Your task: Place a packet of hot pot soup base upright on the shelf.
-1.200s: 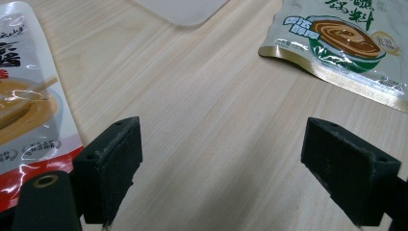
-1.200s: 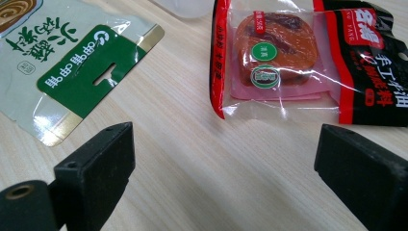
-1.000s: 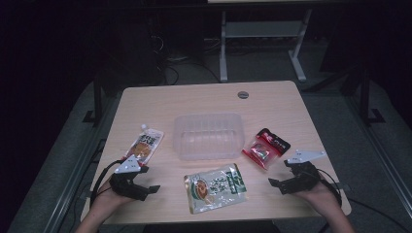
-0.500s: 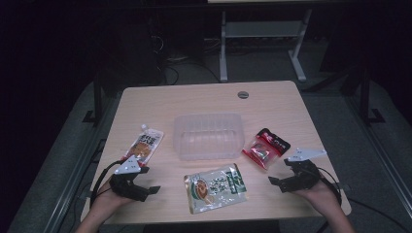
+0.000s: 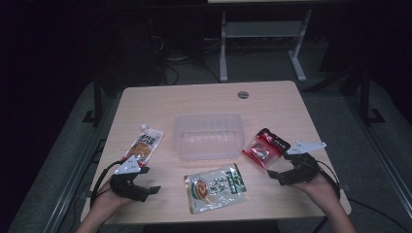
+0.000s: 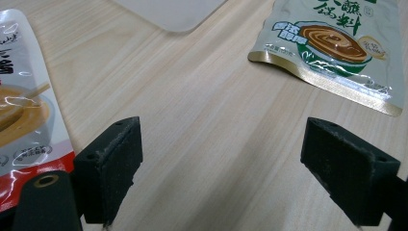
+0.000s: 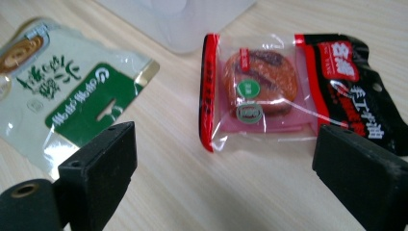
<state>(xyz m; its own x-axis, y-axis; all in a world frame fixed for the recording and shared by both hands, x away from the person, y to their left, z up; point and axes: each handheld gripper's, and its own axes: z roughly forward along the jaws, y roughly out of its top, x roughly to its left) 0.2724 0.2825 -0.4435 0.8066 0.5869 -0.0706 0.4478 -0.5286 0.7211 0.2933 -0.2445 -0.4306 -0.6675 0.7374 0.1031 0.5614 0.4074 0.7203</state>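
Observation:
A clear plastic tub [image 5: 209, 135] stands in the middle of the wooden table [image 5: 194, 99]. An orange spouted pouch [image 5: 143, 145] lies to its left, a green-and-white pouch [image 5: 215, 187] in front of it, and a red-and-black snack packet [image 5: 266, 147] to its right. My left gripper [image 5: 145, 191] rests open at the near left, jaws wide over bare wood, with the orange pouch [image 6: 21, 115] beside its left jaw and the green pouch [image 6: 337, 48] ahead. My right gripper [image 5: 274, 177] is open at the near right, just short of the red packet [image 7: 288, 86].
A round cable hole [image 5: 243, 94] sits near the table's far edge. Beyond the table are a white frame [image 5: 262, 34] and cables on a dark floor. The green pouch [image 7: 67, 91] lies left of the right gripper's jaws, with the tub's corner [image 7: 183, 19] ahead.

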